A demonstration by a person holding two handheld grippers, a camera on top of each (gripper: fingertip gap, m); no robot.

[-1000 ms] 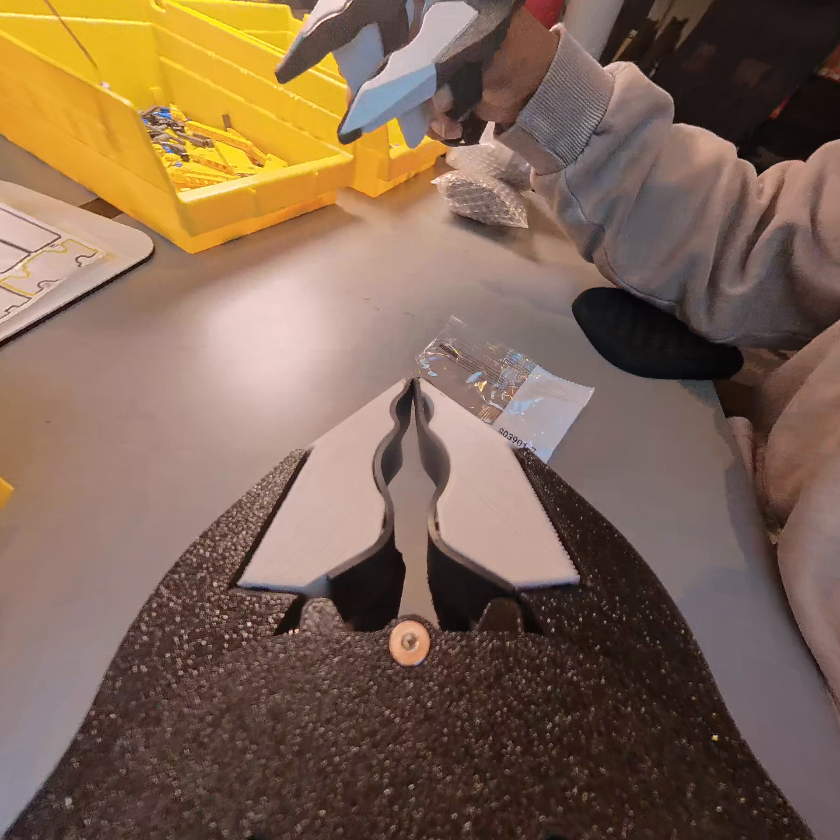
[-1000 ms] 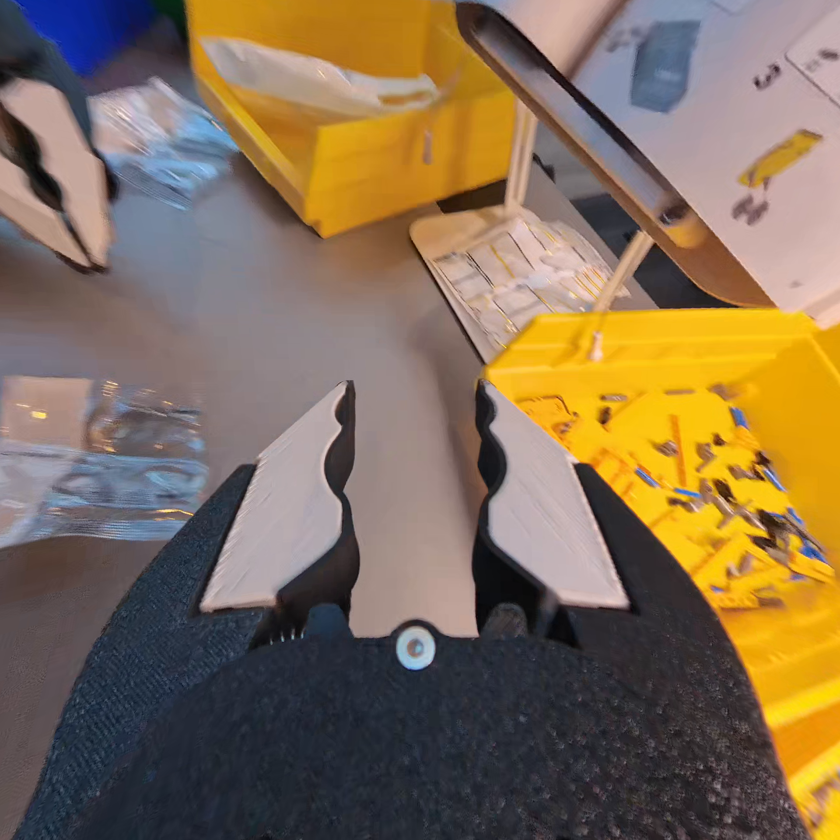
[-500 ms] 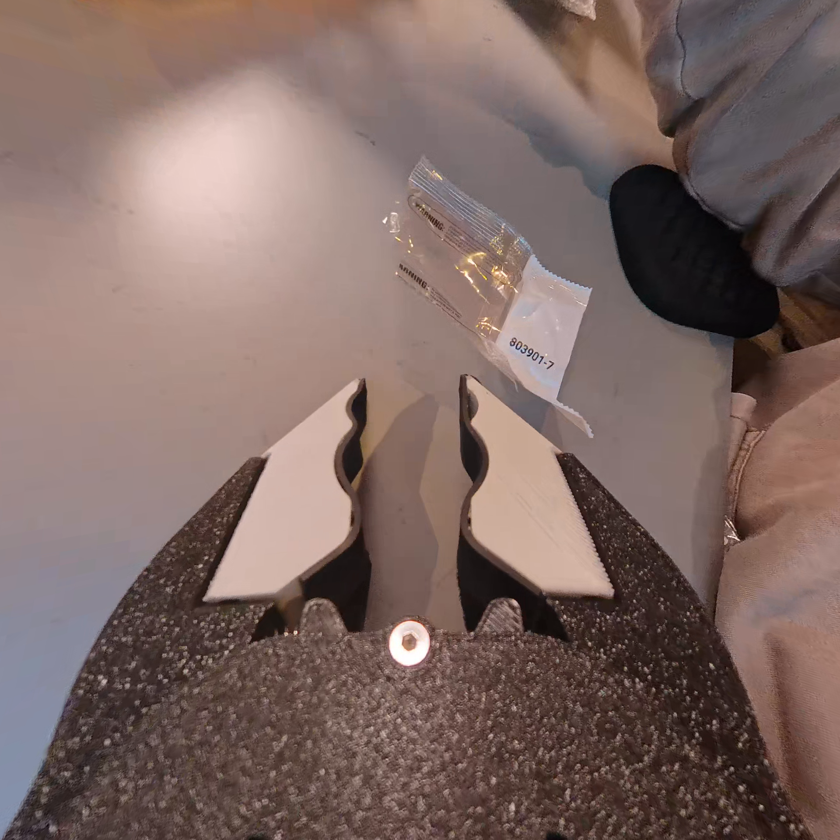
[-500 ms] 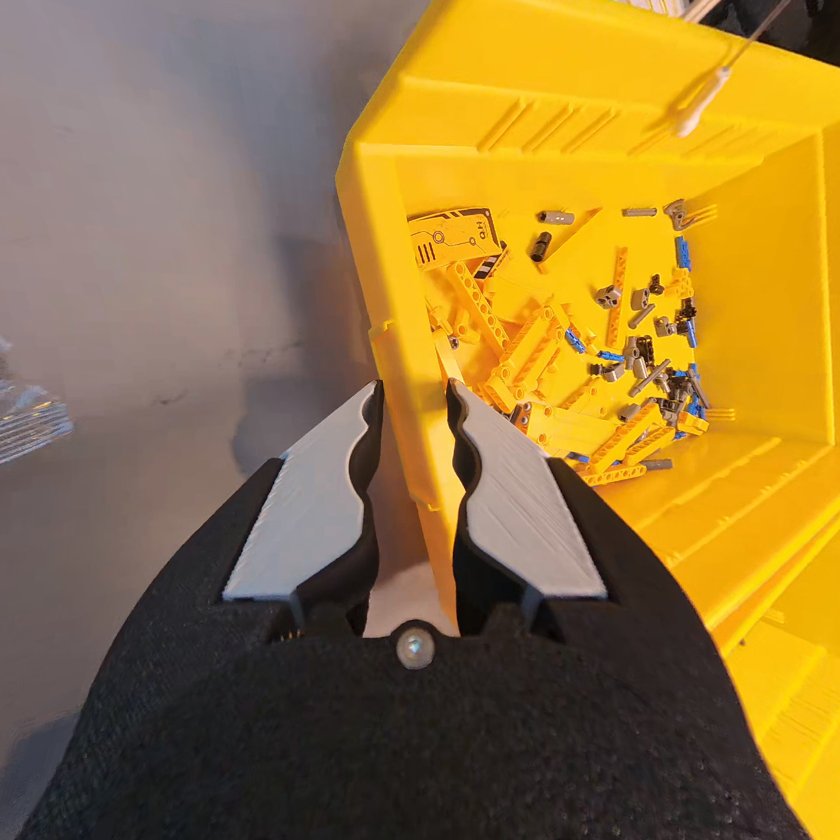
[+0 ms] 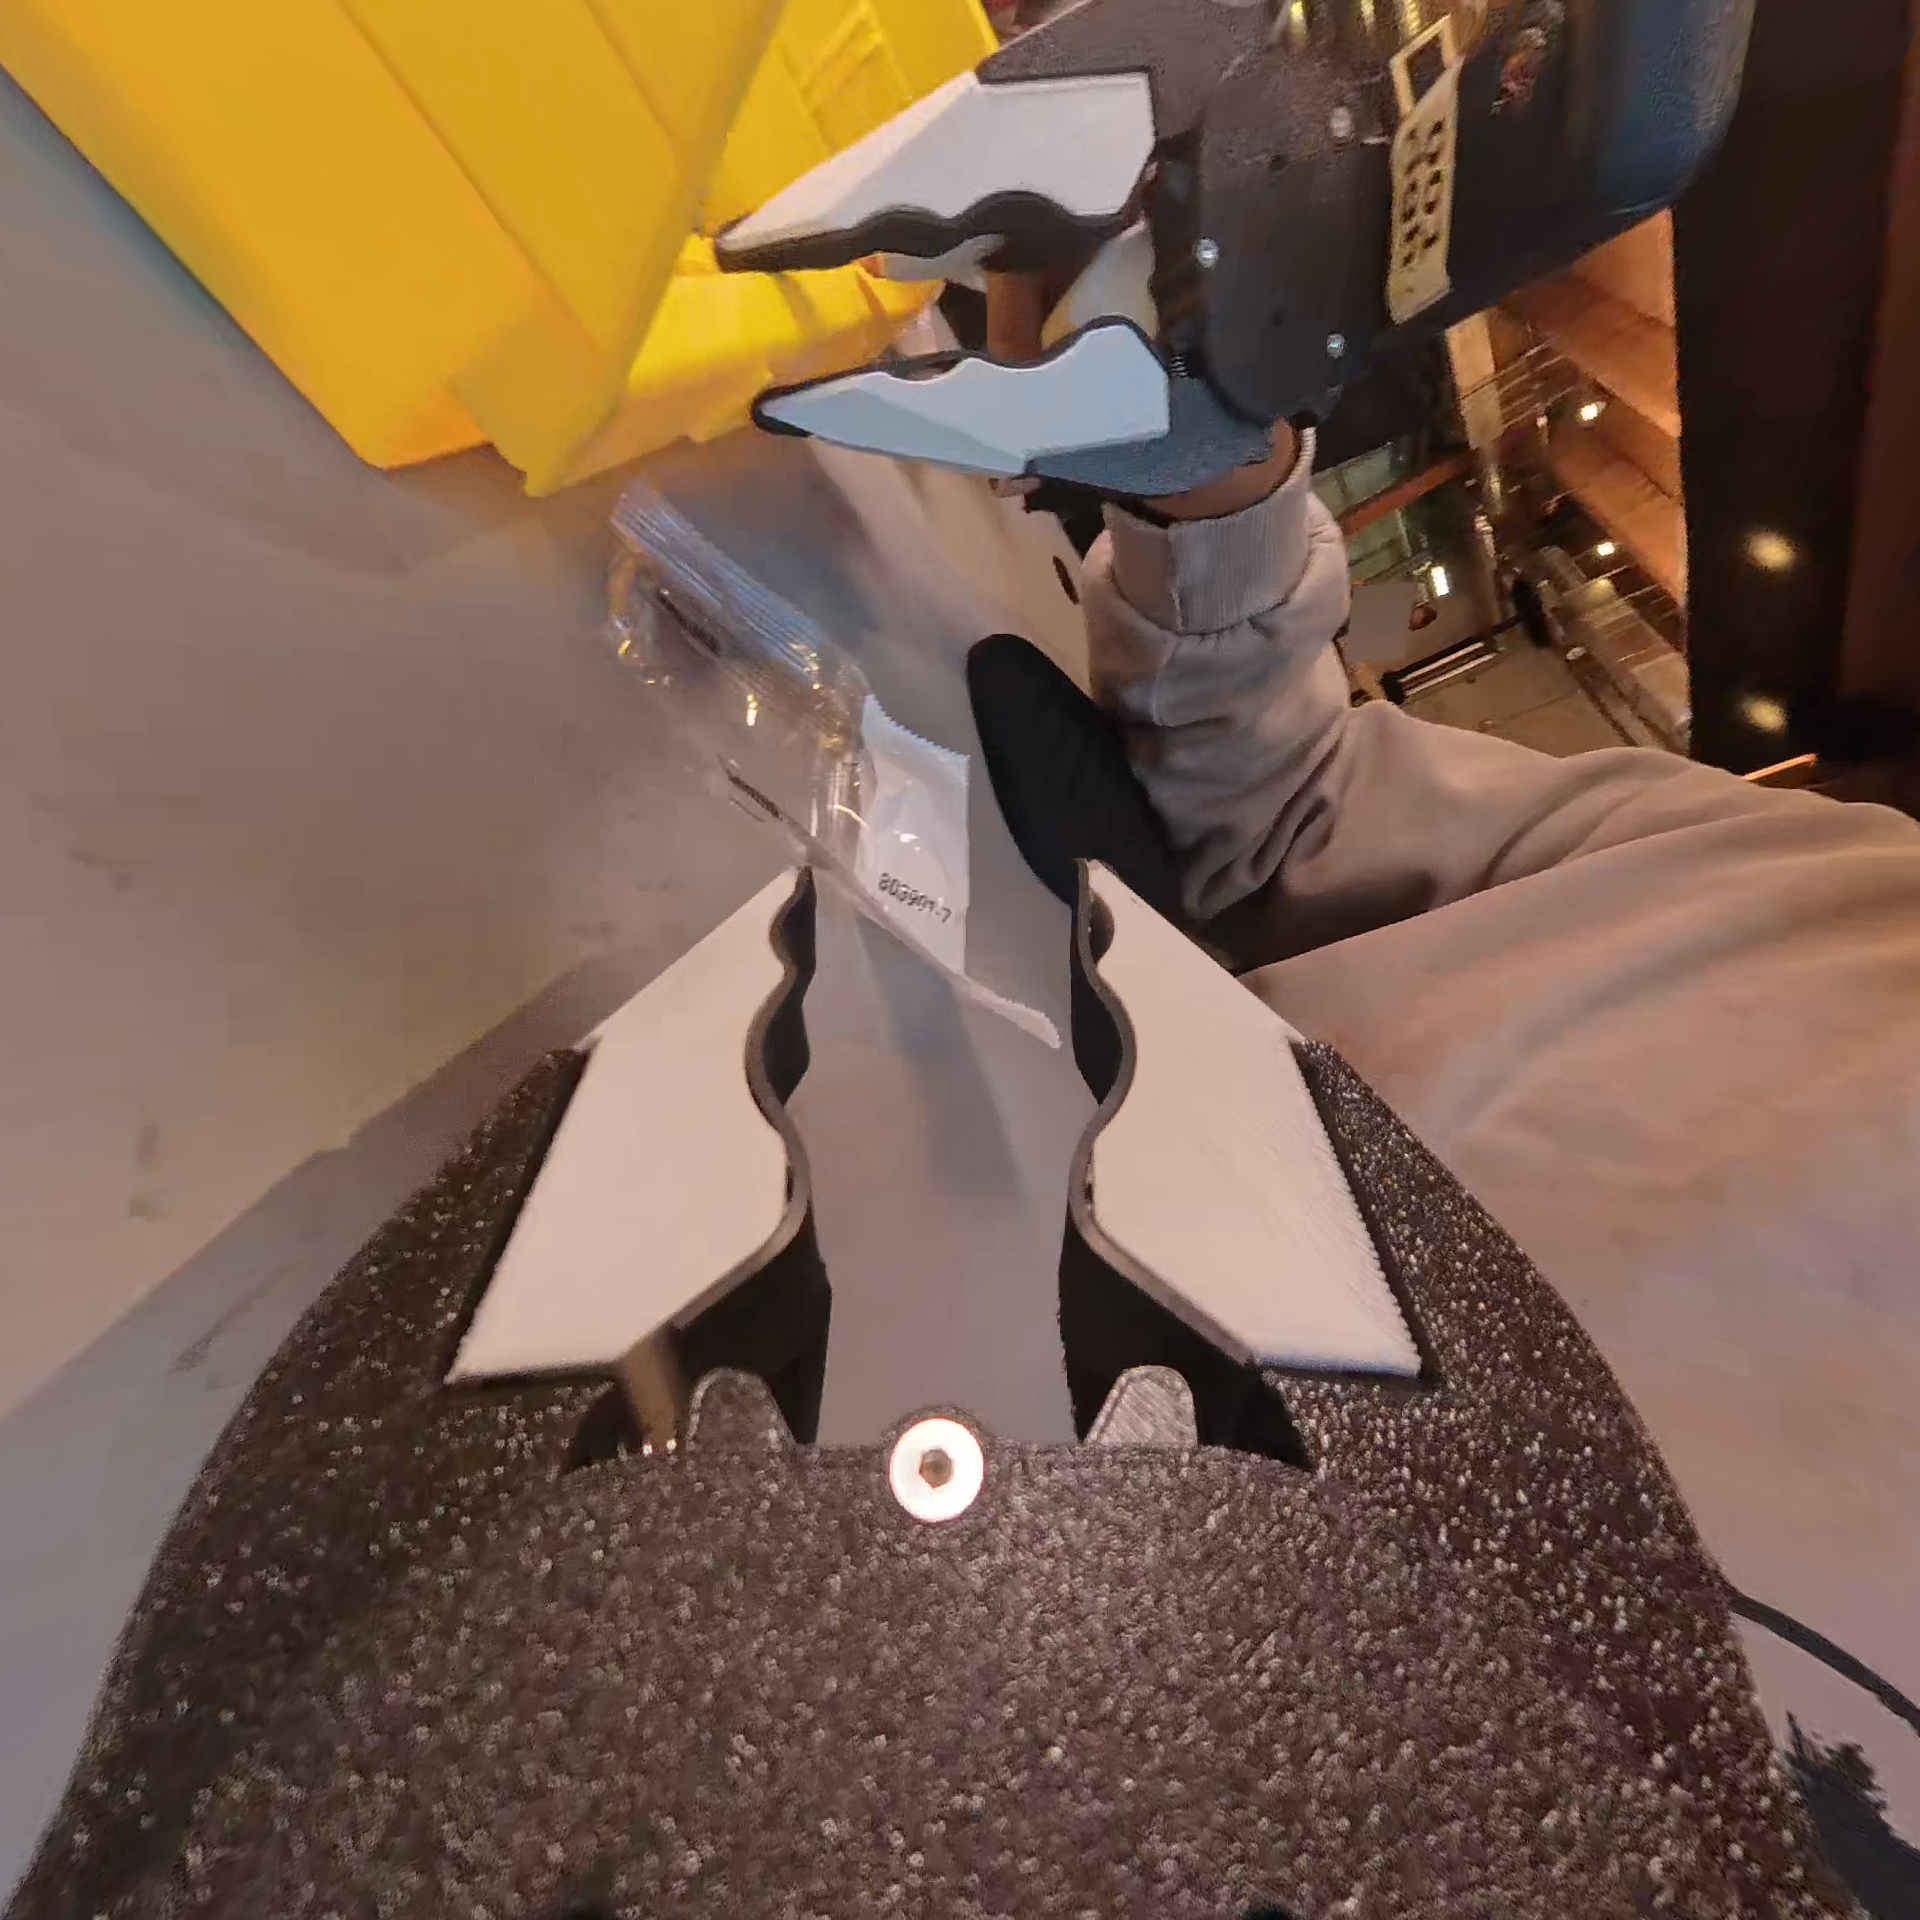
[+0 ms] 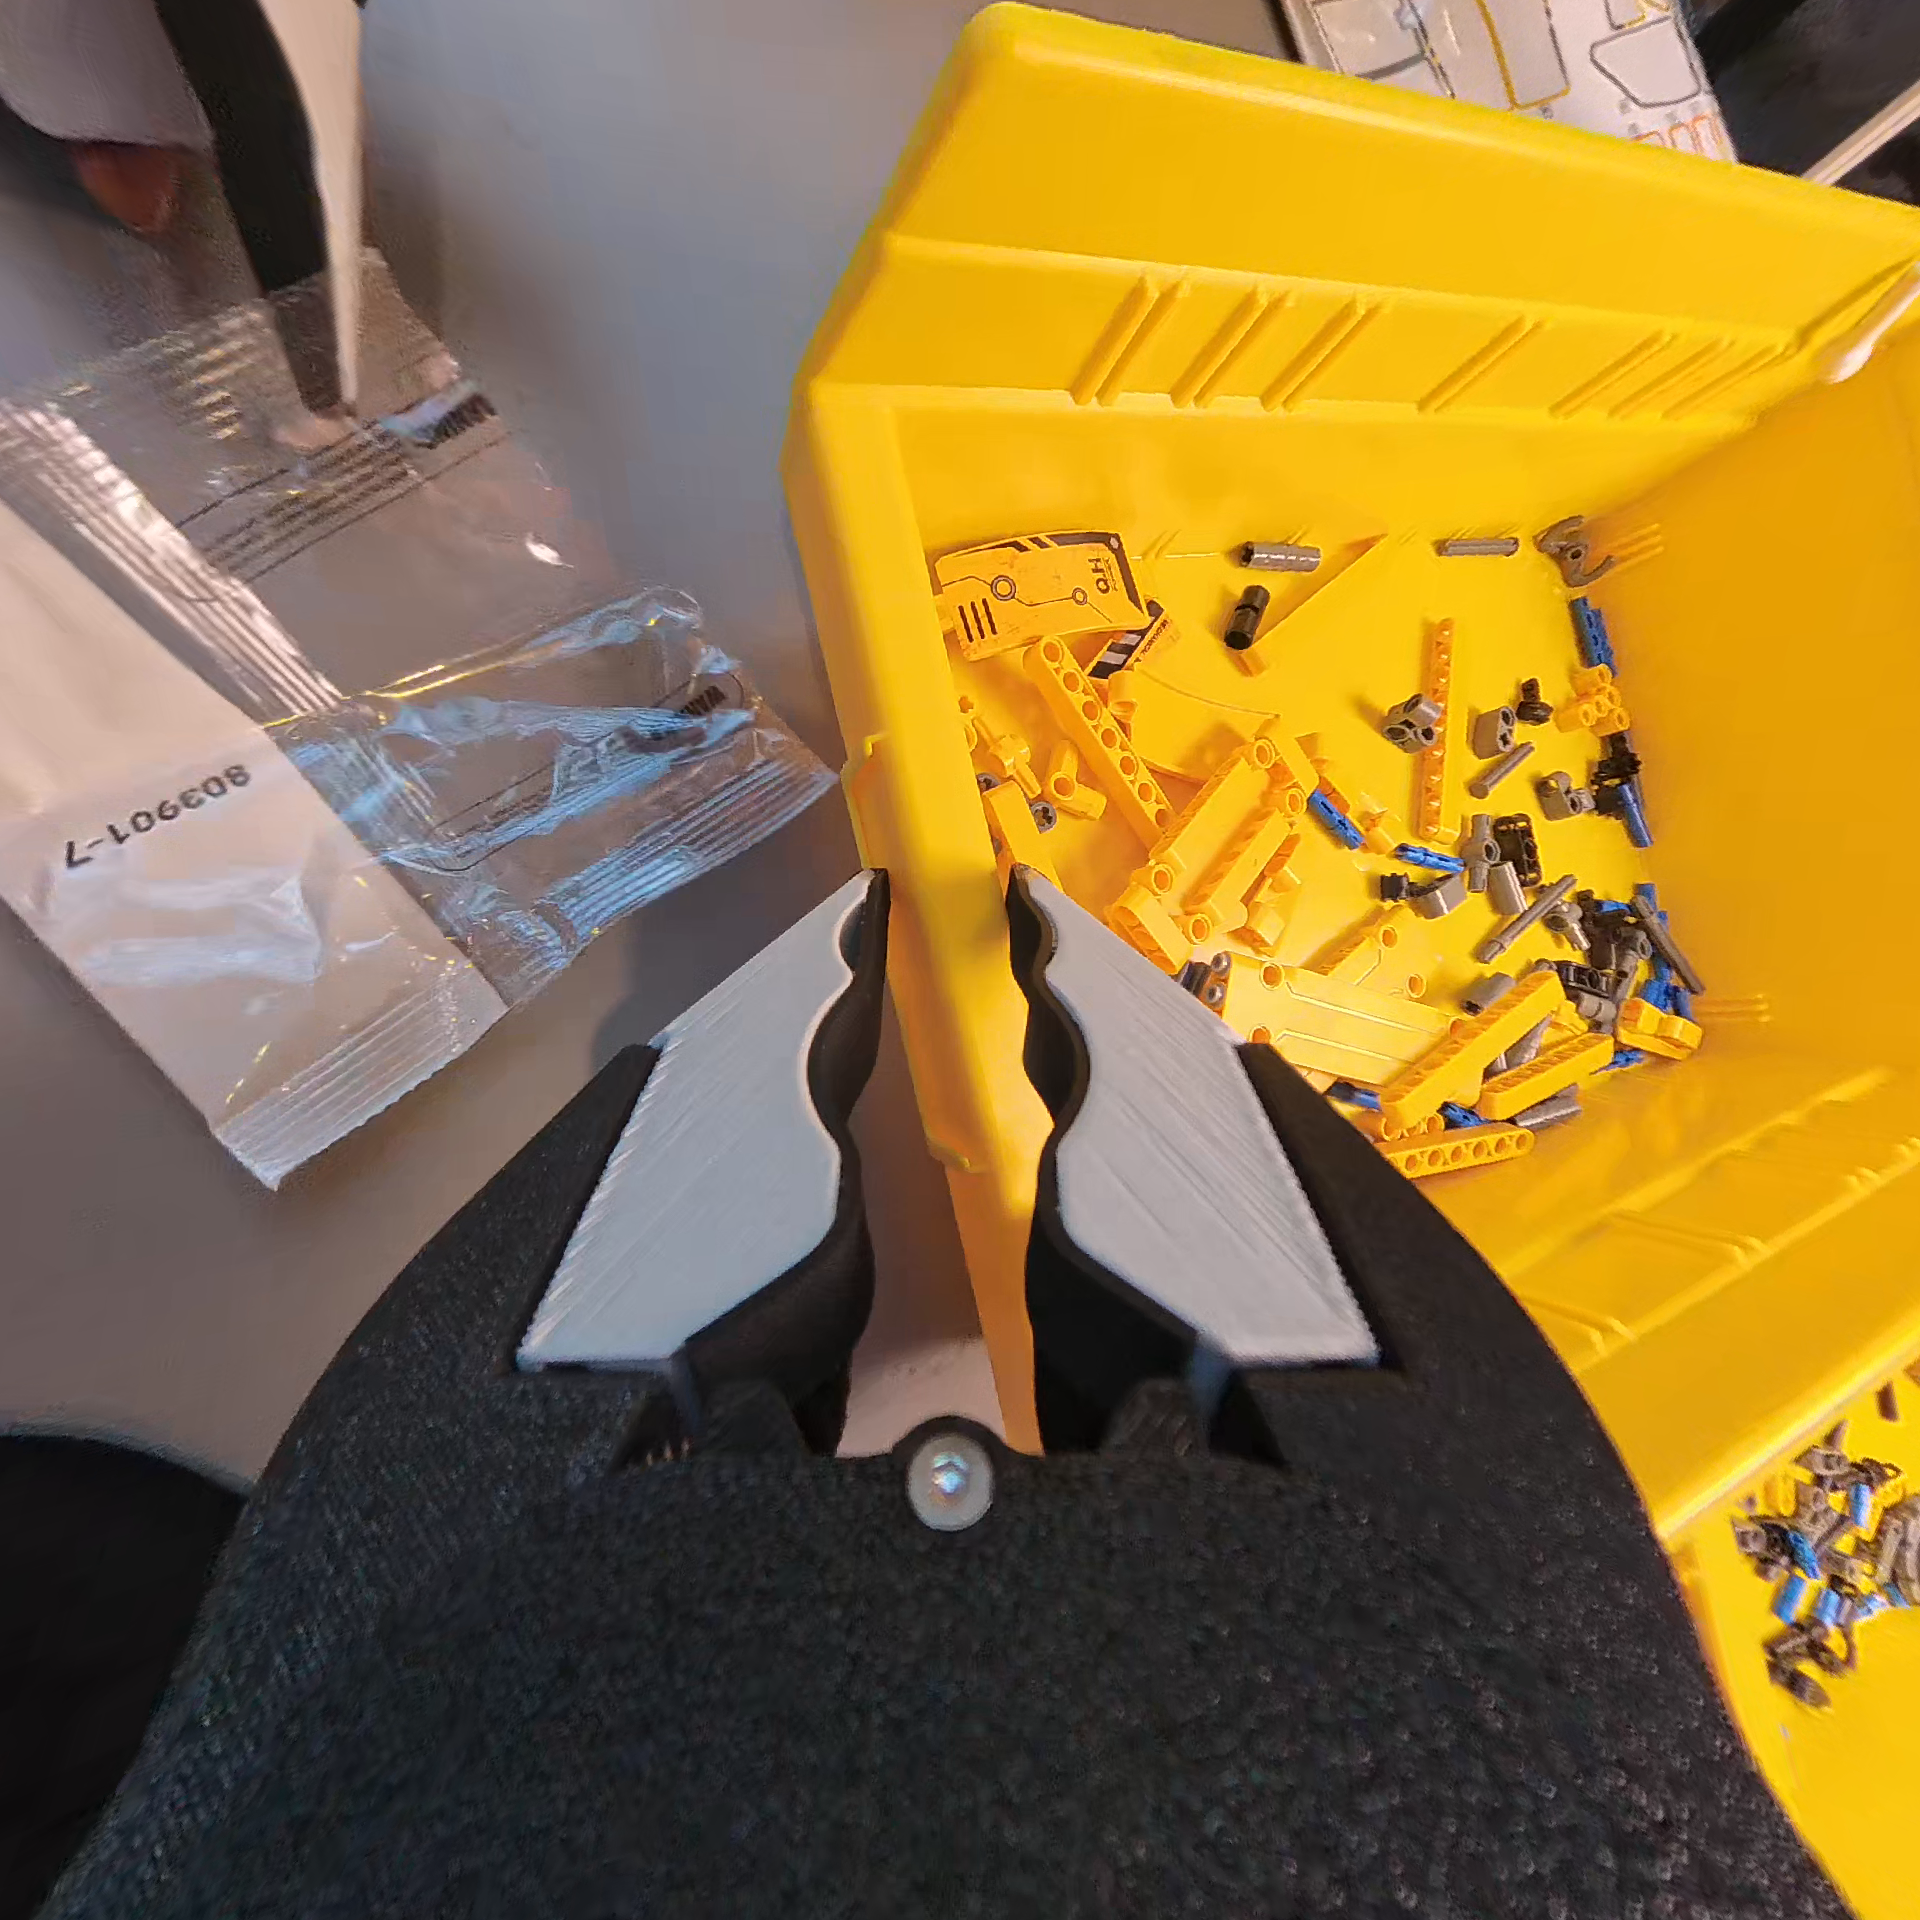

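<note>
The right gripper [image 6: 945, 883] straddles the near wall of an open yellow plastic bin [image 6: 1351, 343], one fingertip outside and one inside; the jaws stand slightly apart with the wall between them, and whether they press it cannot be told. The bin holds a loose heap of small yellow, grey, black and blue building-toy pieces [image 6: 1382, 862]. The left gripper [image 5: 940, 894] hovers with jaws parted over a crinkled clear plastic bag with a white end [image 5: 831, 790], which lies flat on the grey table [image 5: 260, 779] just beside the bin.
</note>
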